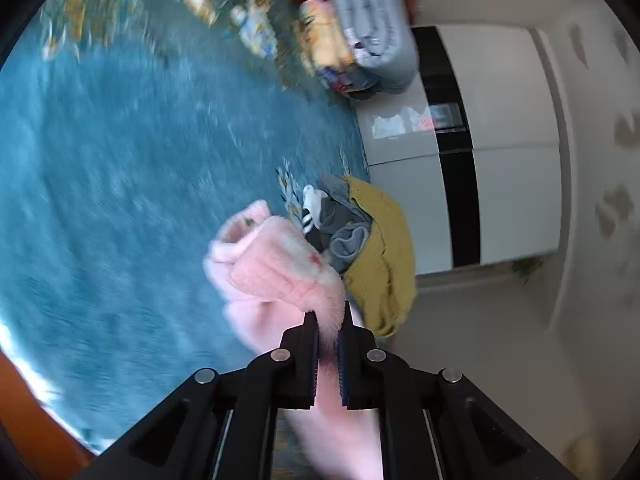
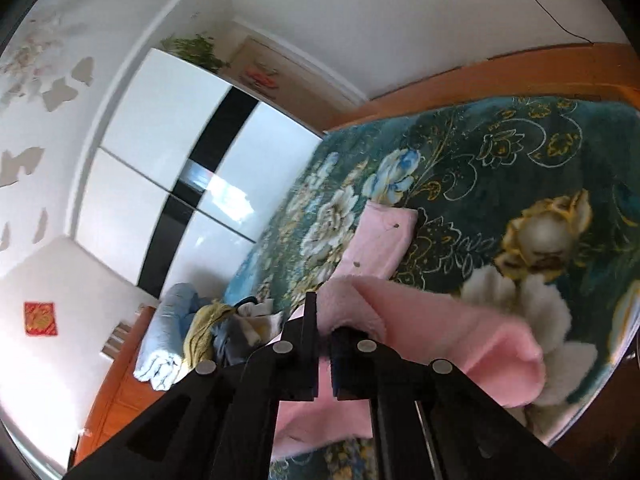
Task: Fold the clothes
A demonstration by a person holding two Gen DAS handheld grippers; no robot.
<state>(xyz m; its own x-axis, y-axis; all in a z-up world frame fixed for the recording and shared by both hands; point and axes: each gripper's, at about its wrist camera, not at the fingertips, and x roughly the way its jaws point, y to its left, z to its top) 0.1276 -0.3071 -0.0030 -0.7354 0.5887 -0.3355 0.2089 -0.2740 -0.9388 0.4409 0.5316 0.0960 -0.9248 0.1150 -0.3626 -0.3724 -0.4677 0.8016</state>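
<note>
A fluffy pink garment [image 1: 276,276] hangs bunched above the teal floral blanket [image 1: 120,168]. My left gripper [image 1: 328,320] is shut on its edge, with pink fleece pinched between the black fingers [image 1: 310,344]. In the right wrist view the same pink garment [image 2: 440,320] drapes over my right gripper [image 2: 324,316], which is shut on another edge of it. A folded pink piece [image 2: 380,240] lies flat on the blanket [image 2: 500,152] farther off.
A heap of unfolded clothes, with a mustard knit [image 1: 384,256] and grey items [image 1: 340,224], sits by the bed edge. Folded pale blue laundry [image 1: 376,28] is stacked farther away. A white wardrobe [image 2: 192,152] stands beside the bed. The wooden bed frame [image 2: 500,72] borders the blanket.
</note>
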